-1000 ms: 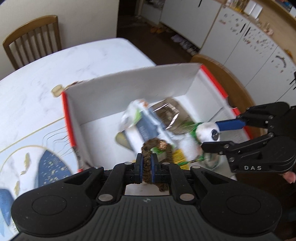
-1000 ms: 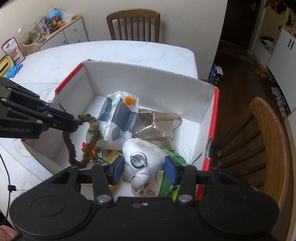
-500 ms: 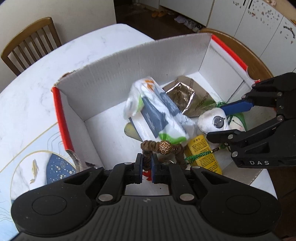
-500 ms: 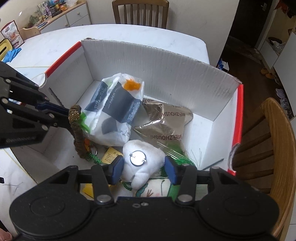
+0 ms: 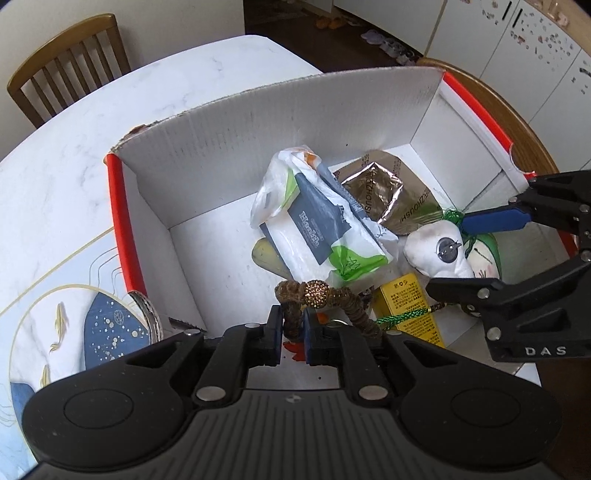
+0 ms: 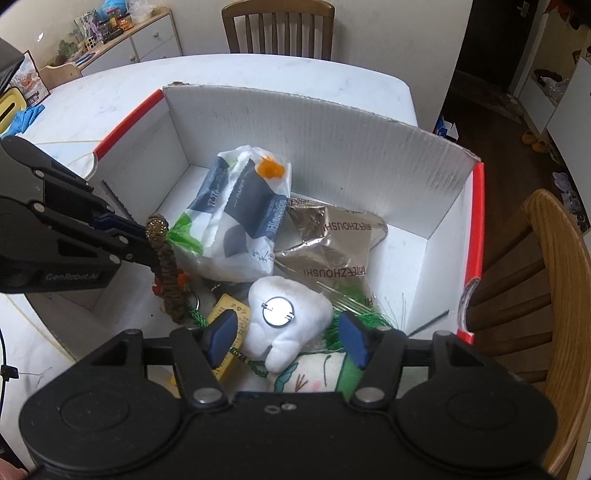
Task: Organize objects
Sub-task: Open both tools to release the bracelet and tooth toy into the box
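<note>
A white cardboard box (image 5: 229, 147) with red rims (image 6: 476, 221) holds a tissue pack in a plastic bag (image 5: 317, 229), a foil pouch (image 5: 388, 195), a yellow packet (image 5: 406, 310) and a white tooth-shaped plush (image 6: 288, 325). My left gripper (image 5: 293, 332) is shut on a brown braided bracelet with a gold bead (image 5: 316, 293), low inside the box; the bracelet also shows in the right wrist view (image 6: 166, 266). My right gripper (image 6: 288, 332) is open, its blue pads on either side of the tooth plush, not touching it.
The box stands on a white marble table (image 5: 74, 155) with a blue-and-gold placemat (image 5: 74, 325) at the left. Wooden chairs stand at the far side (image 6: 277, 26) and at the right (image 6: 554, 295). A green-haired doll face (image 6: 317, 380) lies under the plush.
Both grippers have sunk lower into the box. The left one carried the bracelet down with it. The right one stays open around the tooth plush.
</note>
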